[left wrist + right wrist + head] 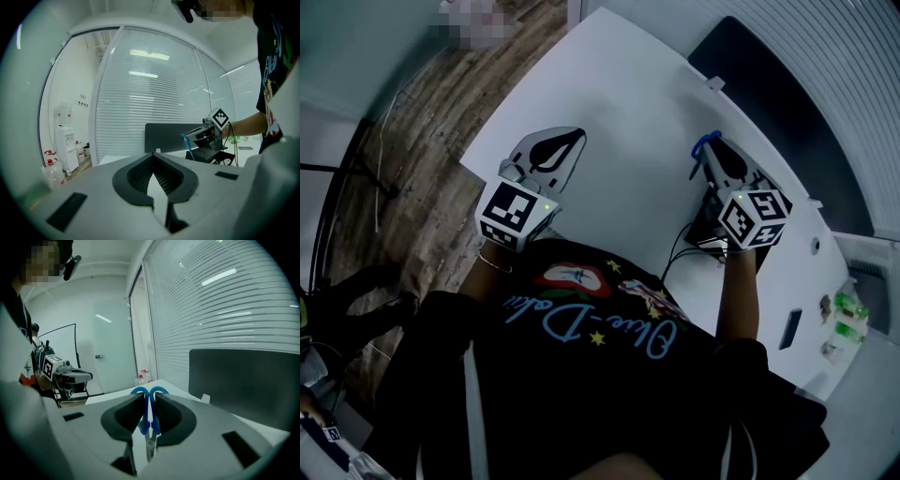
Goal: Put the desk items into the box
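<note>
Left claw (153,154): closed, empty.
Right claw (149,394): gripping blue scissors (149,443).
Counter (628,112): white, beneath both claws.
Blinds (225,301): beyond right claw.

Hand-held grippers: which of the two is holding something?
The right hand-held gripper: blue-handled scissors are clamped between its jaws. The left hand-held gripper has its jaws shut on nothing.
</note>
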`<action>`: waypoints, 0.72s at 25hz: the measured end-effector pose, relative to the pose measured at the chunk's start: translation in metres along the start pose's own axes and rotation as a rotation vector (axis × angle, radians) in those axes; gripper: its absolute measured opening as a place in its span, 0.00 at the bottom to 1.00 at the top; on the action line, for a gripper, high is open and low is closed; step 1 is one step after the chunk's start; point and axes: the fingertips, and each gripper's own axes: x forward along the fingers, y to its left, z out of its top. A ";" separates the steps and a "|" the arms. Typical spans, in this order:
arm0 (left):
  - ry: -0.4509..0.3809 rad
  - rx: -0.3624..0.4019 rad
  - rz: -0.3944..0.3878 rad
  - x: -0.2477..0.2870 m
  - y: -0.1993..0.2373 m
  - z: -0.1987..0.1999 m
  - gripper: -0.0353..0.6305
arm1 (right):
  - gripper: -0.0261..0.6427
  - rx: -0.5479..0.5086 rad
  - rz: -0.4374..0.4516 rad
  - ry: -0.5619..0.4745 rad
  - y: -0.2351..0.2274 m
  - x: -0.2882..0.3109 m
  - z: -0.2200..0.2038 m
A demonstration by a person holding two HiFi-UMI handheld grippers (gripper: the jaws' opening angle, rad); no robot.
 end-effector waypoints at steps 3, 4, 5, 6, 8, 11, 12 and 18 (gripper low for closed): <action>0.002 0.005 -0.014 0.002 -0.004 0.001 0.06 | 0.16 0.007 -0.006 -0.025 0.002 -0.008 0.006; 0.002 0.007 -0.020 0.003 -0.006 0.001 0.06 | 0.16 0.007 -0.009 -0.033 0.003 -0.011 0.008; 0.002 0.010 -0.025 0.003 -0.007 0.001 0.06 | 0.16 0.006 -0.012 -0.041 0.003 -0.013 0.010; 0.002 0.011 -0.030 0.004 -0.007 0.001 0.06 | 0.16 0.006 -0.015 -0.048 0.004 -0.015 0.011; -0.001 0.011 -0.037 0.004 -0.008 0.002 0.06 | 0.16 0.010 -0.022 -0.060 0.004 -0.019 0.013; -0.014 0.017 -0.042 0.004 -0.008 0.005 0.06 | 0.16 0.016 -0.031 -0.071 0.004 -0.026 0.014; -0.017 0.023 -0.042 0.003 -0.007 0.007 0.06 | 0.16 0.019 -0.034 -0.075 0.004 -0.029 0.015; -0.012 0.031 -0.055 0.003 -0.009 0.008 0.06 | 0.16 0.039 -0.048 -0.105 0.005 -0.040 0.018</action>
